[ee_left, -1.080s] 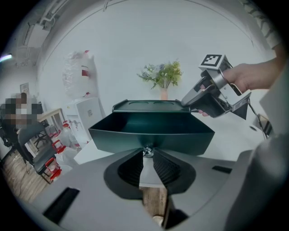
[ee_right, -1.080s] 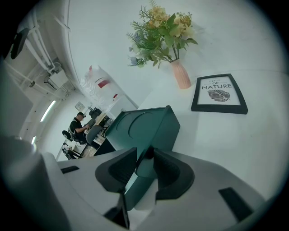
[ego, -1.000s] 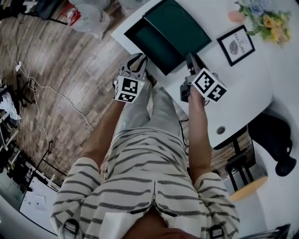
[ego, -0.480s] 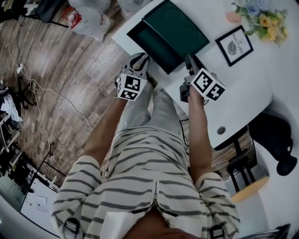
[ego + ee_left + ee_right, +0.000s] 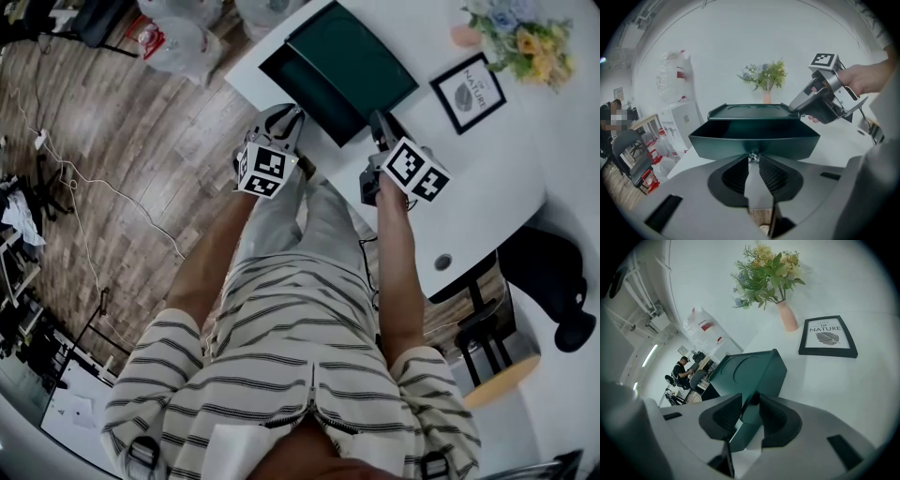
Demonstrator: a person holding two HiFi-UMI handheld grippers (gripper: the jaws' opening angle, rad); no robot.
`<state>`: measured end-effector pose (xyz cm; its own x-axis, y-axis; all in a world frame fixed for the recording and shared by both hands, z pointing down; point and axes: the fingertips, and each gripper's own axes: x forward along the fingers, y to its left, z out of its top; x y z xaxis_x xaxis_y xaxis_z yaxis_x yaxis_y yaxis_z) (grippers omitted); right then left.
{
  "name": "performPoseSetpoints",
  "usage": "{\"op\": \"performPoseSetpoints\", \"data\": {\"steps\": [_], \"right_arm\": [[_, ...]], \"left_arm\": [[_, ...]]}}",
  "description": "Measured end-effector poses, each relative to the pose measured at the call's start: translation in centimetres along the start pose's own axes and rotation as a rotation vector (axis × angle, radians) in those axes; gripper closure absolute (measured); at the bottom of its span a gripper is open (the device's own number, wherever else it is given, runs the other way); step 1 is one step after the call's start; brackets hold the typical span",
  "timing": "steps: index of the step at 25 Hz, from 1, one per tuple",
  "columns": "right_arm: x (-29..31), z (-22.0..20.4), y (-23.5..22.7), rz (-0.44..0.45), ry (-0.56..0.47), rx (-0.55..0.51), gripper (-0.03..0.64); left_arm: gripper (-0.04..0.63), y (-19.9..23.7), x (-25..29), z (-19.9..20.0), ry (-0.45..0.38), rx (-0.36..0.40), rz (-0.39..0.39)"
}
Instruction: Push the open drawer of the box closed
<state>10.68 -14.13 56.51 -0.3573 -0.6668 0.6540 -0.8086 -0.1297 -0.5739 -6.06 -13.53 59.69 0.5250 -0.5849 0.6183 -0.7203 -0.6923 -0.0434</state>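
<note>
A dark green box (image 5: 361, 56) stands on the white table (image 5: 487, 178), its drawer (image 5: 305, 84) pulled out toward the table's near-left edge. My left gripper (image 5: 289, 117) is shut, and its tips (image 5: 752, 157) touch the small knob on the drawer's front wall (image 5: 754, 143). The drawer's inside looks empty. My right gripper (image 5: 378, 120) is also shut, its tips (image 5: 752, 401) resting against the near corner of the box (image 5: 750, 369). In the left gripper view the right gripper (image 5: 825, 93) sits at the box's top right corner.
A framed picture (image 5: 472, 91) and a vase of flowers (image 5: 520, 33) stand on the table beyond the box. Plastic bags (image 5: 178, 42) and cables lie on the wooden floor at left. A black chair (image 5: 553, 281) stands at right. A seated person (image 5: 683, 369) is far off.
My left gripper has moved up and a little right, in toward the drawer's front. The right gripper has hardly shifted against the box.
</note>
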Motion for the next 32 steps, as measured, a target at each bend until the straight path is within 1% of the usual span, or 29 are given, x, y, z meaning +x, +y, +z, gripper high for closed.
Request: {"op": "performPoseSetpoints", "data": {"steps": [32], "right_arm": [[0.0, -0.1, 0.0, 0.006, 0.014, 0.013, 0.488]], "left_arm": [[0.523, -0.2, 3.4, 2.7, -0.004, 0.012, -0.030]]}}
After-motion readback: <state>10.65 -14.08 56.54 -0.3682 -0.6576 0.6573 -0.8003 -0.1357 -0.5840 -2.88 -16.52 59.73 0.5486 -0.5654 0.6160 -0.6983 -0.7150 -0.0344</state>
